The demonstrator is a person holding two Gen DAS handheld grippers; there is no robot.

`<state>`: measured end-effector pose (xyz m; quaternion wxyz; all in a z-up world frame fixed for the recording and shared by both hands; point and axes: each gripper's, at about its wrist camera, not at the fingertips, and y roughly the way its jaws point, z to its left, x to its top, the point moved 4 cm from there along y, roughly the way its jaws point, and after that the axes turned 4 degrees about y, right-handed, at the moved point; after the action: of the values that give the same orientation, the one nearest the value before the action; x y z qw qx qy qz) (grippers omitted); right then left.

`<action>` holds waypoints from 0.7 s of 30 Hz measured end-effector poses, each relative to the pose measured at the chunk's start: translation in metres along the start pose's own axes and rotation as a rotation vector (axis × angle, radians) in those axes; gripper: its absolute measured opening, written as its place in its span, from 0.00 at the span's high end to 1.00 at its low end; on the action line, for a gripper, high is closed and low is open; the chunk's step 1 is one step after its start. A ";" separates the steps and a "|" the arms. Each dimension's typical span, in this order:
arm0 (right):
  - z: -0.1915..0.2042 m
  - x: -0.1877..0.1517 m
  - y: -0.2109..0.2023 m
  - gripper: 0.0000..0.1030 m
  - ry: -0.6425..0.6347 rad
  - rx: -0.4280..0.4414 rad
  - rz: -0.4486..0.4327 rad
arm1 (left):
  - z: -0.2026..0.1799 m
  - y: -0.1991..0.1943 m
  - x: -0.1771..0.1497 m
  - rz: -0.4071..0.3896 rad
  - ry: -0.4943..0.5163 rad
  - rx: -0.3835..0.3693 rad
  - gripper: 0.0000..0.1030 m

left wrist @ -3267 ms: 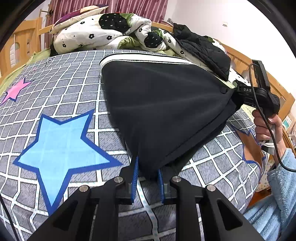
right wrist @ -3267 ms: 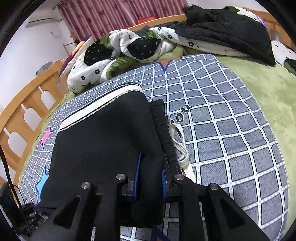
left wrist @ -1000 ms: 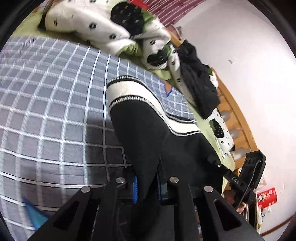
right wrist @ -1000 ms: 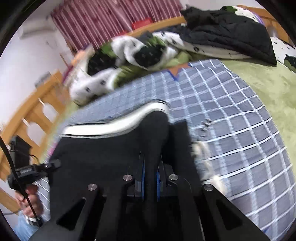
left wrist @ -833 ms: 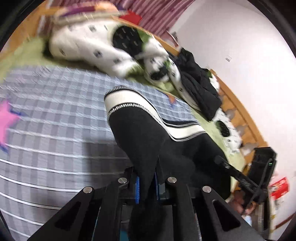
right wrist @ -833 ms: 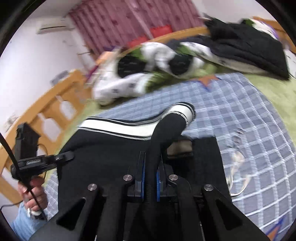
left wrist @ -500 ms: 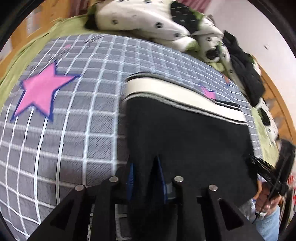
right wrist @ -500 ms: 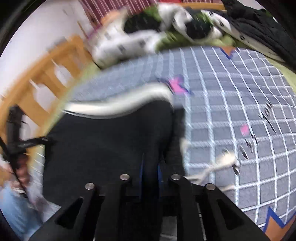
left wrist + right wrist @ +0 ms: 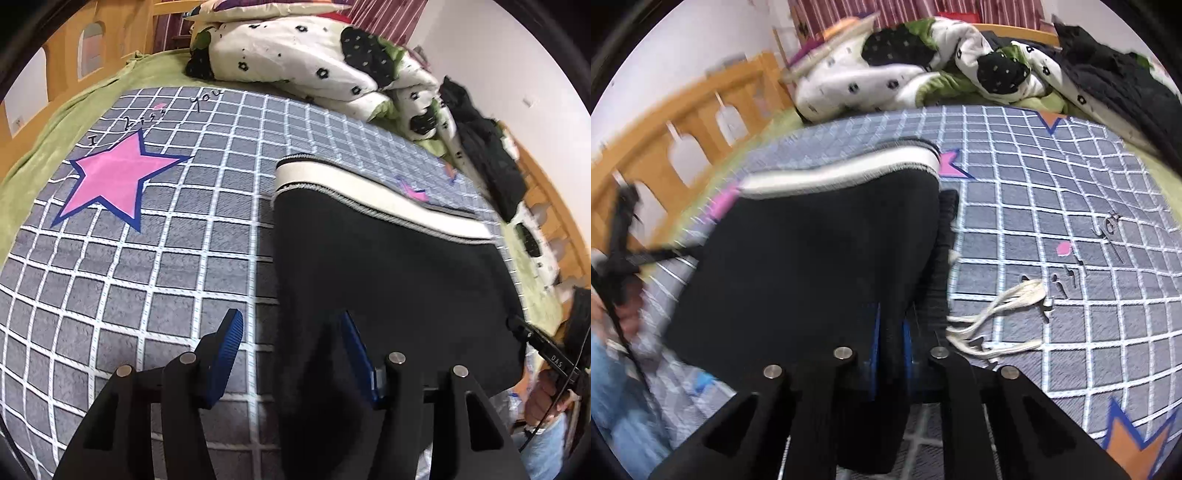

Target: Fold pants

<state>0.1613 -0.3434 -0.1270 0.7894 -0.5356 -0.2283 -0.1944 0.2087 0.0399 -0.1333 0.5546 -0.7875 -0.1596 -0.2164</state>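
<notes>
In the left wrist view, a pink star (image 9: 110, 181) marked the left of the grey checked blanket (image 9: 166, 266). The left gripper (image 9: 291, 354) stood wide open with nothing between its blue pads — the left pad over bare blanket, the right pad over the near left edge of the black pants (image 9: 388, 280). The folded pants lay flat on the blanket, their long axis running left to right, the white striped band (image 9: 369, 195) along the far edge. At the right edge the right gripper (image 9: 535, 343) met the pants' corner.

In the right wrist view the right gripper (image 9: 890, 343) was closed on a fold of the pants (image 9: 812, 266); a white drawstring (image 9: 997, 314) trailed rightward over the blanket (image 9: 1071, 206), with a floral duvet (image 9: 886, 74) bunched far off.
</notes>
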 end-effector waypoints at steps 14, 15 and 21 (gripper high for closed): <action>0.020 0.005 -0.015 0.79 -0.169 -0.166 -0.042 | -0.011 -0.014 0.011 -0.115 0.040 0.041 0.48; 0.025 0.014 -0.016 0.79 -0.173 -0.166 -0.071 | -0.015 -0.015 0.016 -0.141 0.056 0.046 0.48; 0.043 0.080 0.013 0.79 -0.152 -0.183 -0.127 | -0.048 0.006 0.060 -0.215 0.165 0.082 0.48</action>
<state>0.2271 -0.3036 -0.0771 0.7036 -0.6031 -0.3025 -0.2230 0.2550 -0.0062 -0.0928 0.5710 -0.7221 -0.2058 -0.3319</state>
